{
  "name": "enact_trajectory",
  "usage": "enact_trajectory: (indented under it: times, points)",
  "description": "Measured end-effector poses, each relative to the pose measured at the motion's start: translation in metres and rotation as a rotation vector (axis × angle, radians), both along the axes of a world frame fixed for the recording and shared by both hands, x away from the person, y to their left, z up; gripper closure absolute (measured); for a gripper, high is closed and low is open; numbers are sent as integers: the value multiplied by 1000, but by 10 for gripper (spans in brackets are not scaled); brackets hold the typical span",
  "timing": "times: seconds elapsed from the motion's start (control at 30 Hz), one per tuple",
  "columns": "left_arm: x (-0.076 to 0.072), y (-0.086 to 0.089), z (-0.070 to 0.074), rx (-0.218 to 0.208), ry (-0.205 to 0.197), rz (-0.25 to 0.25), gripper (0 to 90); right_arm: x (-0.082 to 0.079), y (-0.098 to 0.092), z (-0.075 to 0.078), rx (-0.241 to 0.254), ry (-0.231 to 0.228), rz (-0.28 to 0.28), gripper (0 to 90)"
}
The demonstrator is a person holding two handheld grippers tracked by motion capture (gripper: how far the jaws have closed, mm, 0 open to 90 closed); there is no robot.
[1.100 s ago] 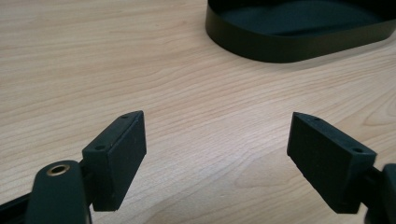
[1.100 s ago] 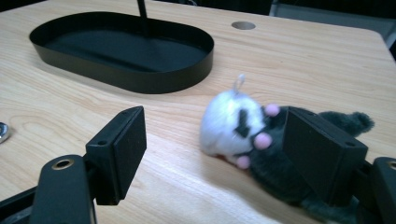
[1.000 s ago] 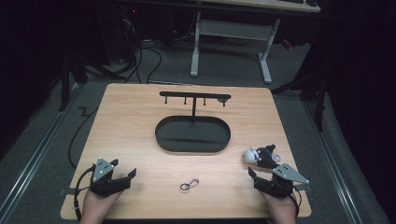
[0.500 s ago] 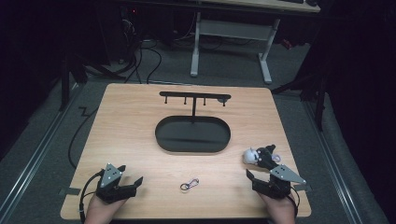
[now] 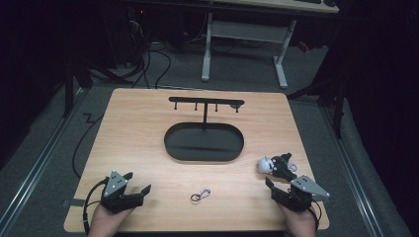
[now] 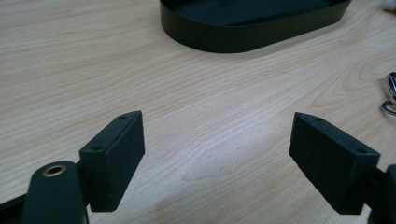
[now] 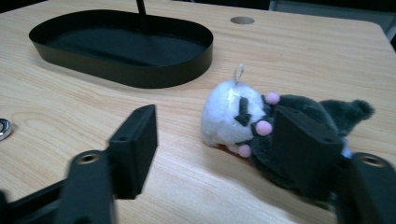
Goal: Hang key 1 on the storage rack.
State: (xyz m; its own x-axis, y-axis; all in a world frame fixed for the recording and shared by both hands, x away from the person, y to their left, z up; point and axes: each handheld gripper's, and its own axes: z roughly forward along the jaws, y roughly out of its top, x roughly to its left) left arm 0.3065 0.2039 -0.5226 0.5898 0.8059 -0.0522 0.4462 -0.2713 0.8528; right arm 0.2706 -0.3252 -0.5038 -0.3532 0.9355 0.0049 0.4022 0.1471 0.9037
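Note:
A small plush toy (image 5: 273,165) with a white head and grey body lies on the wooden table (image 5: 148,128) at the right. My right gripper (image 5: 274,180) sits just behind it. Its jaws have just been closing. They stand apart, with the toy (image 7: 233,114) just past the tips and partly behind the right-hand jaw, and no pad presses on it. My left gripper (image 5: 139,182) rests near the front left edge. It is open over bare wood (image 6: 217,121). A metal clip (image 5: 200,195) lies between the two grippers.
A black oval tray (image 5: 170,148) sits mid-table, with a thin post carrying a bar of hooks (image 5: 205,103). Its rim (image 6: 243,44) appears ahead of the left gripper and its wall (image 7: 140,74) to the right gripper's upper left. The table's front edge is close behind both hands.
The right gripper's jaws stand closer together than before. Both hands keep their places. The plush toy and the clip have not moved.

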Motion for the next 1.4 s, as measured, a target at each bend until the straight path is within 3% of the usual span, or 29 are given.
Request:
enact_trajectory:
  times: [0.1,0.13,0.17,0.2,0.33,0.4,0.53,0.57,0.73,0.8,1.07,1.4]
  points:
    - [2,-2,0,-2,12,-11,185,-3,-3,0,-12,9,-9,448]
    - [2,-2,1,-4,9,-11,186,-3,-4,0,-16,21,-13,503]
    - [2,-3,2,-2,8,-9,190,-6,-6,3,-17,18,-32,657]
    - [2,-4,4,-5,5,-7,190,-6,-6,3,-17,18,-32,657]
    - [2,-6,7,-14,6,-38,170,-11,-14,9,-22,26,-68,900]
    - [1,-8,7,-13,8,-56,168,-11,-20,8,-28,66,-95,900]
    - [0,-8,7,-29,-1,-66,191,-10,-23,6,-60,86,-121,900]
    - [-1,-8,7,-29,0,-70,214,-9,-25,3,-55,115,-145,900]
    - [-2,-8,4,-14,-11,-82,227,-2,-27,-5,-72,169,-169,900]
    - [-2,-8,4,-21,-13,-86,230,5,-27,-9,-85,201,-177,900]
    - [-5,-7,5,-33,-28,-131,245,42,-31,-6,-108,237,-224,900]
    - [-6,-4,7,-63,-40,-161,253,95,-19,-3,-136,279,-206,894]
